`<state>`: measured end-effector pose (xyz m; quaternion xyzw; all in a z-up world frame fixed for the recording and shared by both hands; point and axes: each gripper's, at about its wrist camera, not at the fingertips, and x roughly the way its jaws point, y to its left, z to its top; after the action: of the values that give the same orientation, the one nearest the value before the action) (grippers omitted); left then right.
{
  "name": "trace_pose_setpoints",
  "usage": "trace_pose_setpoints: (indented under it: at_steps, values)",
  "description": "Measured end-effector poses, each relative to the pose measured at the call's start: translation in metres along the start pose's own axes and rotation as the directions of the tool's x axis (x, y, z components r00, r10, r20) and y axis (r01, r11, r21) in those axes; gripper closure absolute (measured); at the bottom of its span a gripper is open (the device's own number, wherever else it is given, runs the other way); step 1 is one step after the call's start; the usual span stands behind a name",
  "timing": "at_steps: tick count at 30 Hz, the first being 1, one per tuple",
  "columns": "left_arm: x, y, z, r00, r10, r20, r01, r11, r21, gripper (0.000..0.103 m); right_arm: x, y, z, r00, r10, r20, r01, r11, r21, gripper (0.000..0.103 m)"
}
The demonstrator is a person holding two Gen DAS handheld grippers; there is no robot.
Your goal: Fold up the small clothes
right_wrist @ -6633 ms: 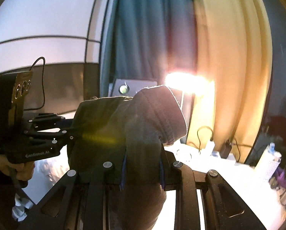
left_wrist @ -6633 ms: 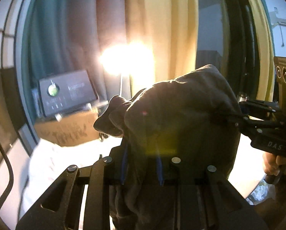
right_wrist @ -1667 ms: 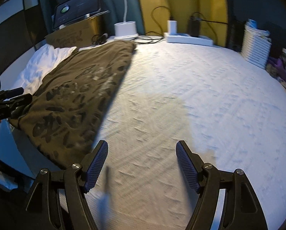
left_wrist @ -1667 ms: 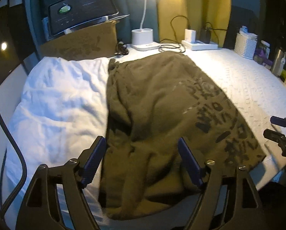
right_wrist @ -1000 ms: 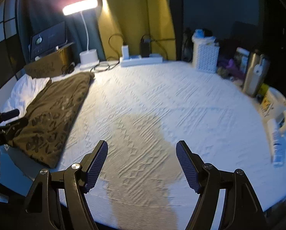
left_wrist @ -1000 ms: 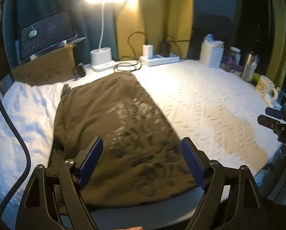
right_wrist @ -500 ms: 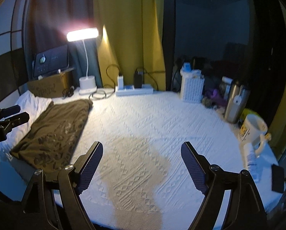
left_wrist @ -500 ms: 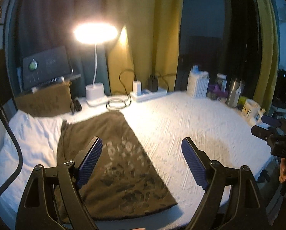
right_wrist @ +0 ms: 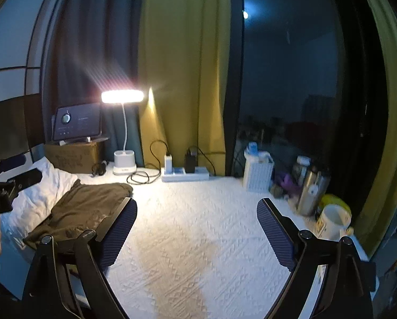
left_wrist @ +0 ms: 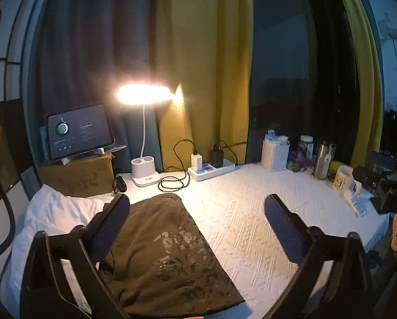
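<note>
A folded olive-brown garment [left_wrist: 169, 250] with a dark print lies flat on the left side of the white textured bedspread [left_wrist: 251, 212], partly over a white pillow [left_wrist: 52, 212]. It also shows in the right wrist view [right_wrist: 84, 207]. My left gripper [left_wrist: 197, 226] is open and empty, raised above and back from the garment. My right gripper [right_wrist: 197, 228] is open and empty over the bare middle of the bedspread [right_wrist: 198, 212]. Each gripper shows at the edge of the other's view: the right one [left_wrist: 384, 188] and the left one [right_wrist: 9, 183].
At the back stand a lit desk lamp [left_wrist: 144, 95], a tablet [left_wrist: 78, 130] on a cardboard box [left_wrist: 76, 178], a power strip with cables [left_wrist: 211, 168] and a white basket [left_wrist: 274, 154]. At the right edge are a steel flask [left_wrist: 322, 162] and a mug [left_wrist: 343, 178].
Both grippers let go of the garment, which now lies folded on the bed. Both have since pulled back and risen, so the garment looks smaller and more of the room shows.
</note>
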<state>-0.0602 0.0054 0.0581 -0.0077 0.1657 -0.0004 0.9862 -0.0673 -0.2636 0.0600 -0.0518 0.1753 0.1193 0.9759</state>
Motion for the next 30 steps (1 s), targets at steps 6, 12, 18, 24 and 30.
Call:
trace_pose_setpoints:
  at_steps: [6, 12, 18, 24, 30]
  values:
    - [-0.01, 0.01, 0.003, 0.999, 0.032, 0.033, -0.031, 0.999, -0.015, 0.002, -0.009, 0.011, 0.015, 0.999, -0.022, 0.038, 0.022, 1.0, -0.001, 0.008]
    - [-0.019, 0.025, 0.008, 0.996, 0.069, 0.054, -0.067, 0.997, -0.04, 0.002, -0.011, 0.023, 0.022, 0.999, 0.004, 0.053, -0.004, 1.0, 0.002, 0.007]
    - [-0.023, 0.037, 0.007, 0.994, 0.09, 0.061, -0.088, 0.995, -0.049, 0.002, -0.009, 0.036, 0.027, 0.998, 0.045, 0.046, -0.046, 0.999, 0.016, 0.007]
    - [-0.017, 0.047, 0.002, 0.995, 0.098, 0.034, -0.096, 0.993, -0.062, 0.002, 0.003, 0.048, 0.025, 0.998, 0.058, 0.019, -0.058, 0.998, -0.006, 0.007]
    - [-0.01, 0.051, -0.002, 0.996, 0.087, 0.014, -0.086, 0.994, -0.07, 0.002, 0.016, 0.053, 0.02, 0.998, 0.056, -0.018, -0.056, 0.998, -0.015, 0.007]
